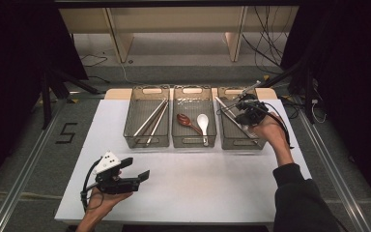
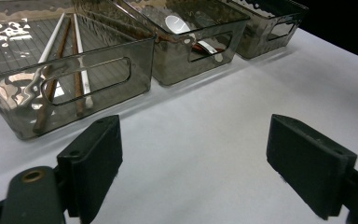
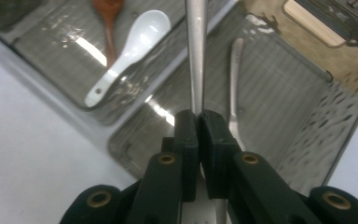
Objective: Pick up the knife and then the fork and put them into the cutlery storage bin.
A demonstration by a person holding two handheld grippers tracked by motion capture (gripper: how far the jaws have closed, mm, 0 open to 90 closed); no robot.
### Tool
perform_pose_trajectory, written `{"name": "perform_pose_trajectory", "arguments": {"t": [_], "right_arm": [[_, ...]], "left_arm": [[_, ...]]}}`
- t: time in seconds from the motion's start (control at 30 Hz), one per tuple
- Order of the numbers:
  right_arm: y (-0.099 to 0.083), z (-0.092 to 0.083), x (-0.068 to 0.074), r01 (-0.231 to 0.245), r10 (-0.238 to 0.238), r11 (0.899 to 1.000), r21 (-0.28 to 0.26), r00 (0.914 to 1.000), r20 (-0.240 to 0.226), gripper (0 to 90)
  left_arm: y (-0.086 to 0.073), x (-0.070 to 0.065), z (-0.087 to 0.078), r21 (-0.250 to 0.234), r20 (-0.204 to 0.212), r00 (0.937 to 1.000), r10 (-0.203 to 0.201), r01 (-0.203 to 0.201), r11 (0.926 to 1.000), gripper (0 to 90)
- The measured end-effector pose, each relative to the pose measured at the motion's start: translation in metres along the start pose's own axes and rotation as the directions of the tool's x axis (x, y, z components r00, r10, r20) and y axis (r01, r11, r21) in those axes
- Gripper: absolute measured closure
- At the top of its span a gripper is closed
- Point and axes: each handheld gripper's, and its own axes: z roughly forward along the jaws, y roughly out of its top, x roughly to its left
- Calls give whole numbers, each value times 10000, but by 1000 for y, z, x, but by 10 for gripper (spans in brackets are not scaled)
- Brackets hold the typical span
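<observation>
My right gripper (image 1: pixel 245 107) hovers over the right bin (image 1: pixel 232 142), shut on a slim silver metal utensil (image 3: pixel 196 56) whose handle runs up and away from the jaws. Another silver utensil (image 3: pixel 235 79) lies on that bin's floor (image 3: pixel 284 88). The middle bin (image 1: pixel 193 141) holds a brown spoon (image 1: pixel 185 121) and a white spoon (image 1: pixel 203 123). Chopsticks (image 1: pixel 150 118) lie in the left bin (image 1: pixel 146 142). At the front left of the white table, my left gripper (image 1: pixel 136 169) stands open with bare tabletop between its pads (image 2: pixel 95 158).
The three translucent grey bins sit side by side at the far edge of the white table (image 1: pixel 198 183). A cable trails from each gripper. Shelving legs and loose cables (image 1: pixel 265 43) stand on the floor beyond the table.
</observation>
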Motion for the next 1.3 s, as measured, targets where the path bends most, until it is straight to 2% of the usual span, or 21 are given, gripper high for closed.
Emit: {"name": "perform_pose_trajectory", "arguments": {"t": [0.23, 0.37, 0.53, 1.0, 1.07, 1.1, 1.2, 1.3], "right_arm": [[-1, 13, -15, -463, 459, 9988, 143, 9986, 280, 861], [-1, 19, -20, -545, 537, 9984, 171, 9976, 441, 860], [-1, 26, -24, -574, 563, 9982, 194, 9970, 522, 860], [-6, 48, -28, -525, 475, 9959, 738, 9965, 685, 854], [-6, 51, -29, -497, 438, 9956, 793, 9963, 737, 827], [-6, 51, -29, -556, 505, 9957, 746, 9964, 682, 772], [-4, 48, -28, -626, 610, 9965, 558, 9977, 302, 711], [-4, 44, -26, -636, 629, 9968, 477, 9979, 161, 691]], "left_arm": [[0, 0, 0, -43, 3, 10000, -5, 5, 10000, 178], [0, 0, 0, -1, 12, 10000, -2, 2, 10000, 178], [0, 0, 0, -11, 10, 10000, 4, -4, 10000, 178], [0, 0, 0, -13, 30, 10000, -17, 17, 10000, 178], [0, 0, 0, 10, 37, 10000, -18, 18, 10000, 178], [0, 0, 0, 4, 40, 10000, -23, 23, 10000, 178], [0, 0, 0, 1, 44, 10000, -28, 28, 10000, 178], [0, 0, 0, -11, 38, 10000, -11, 11, 10000, 178]]}}
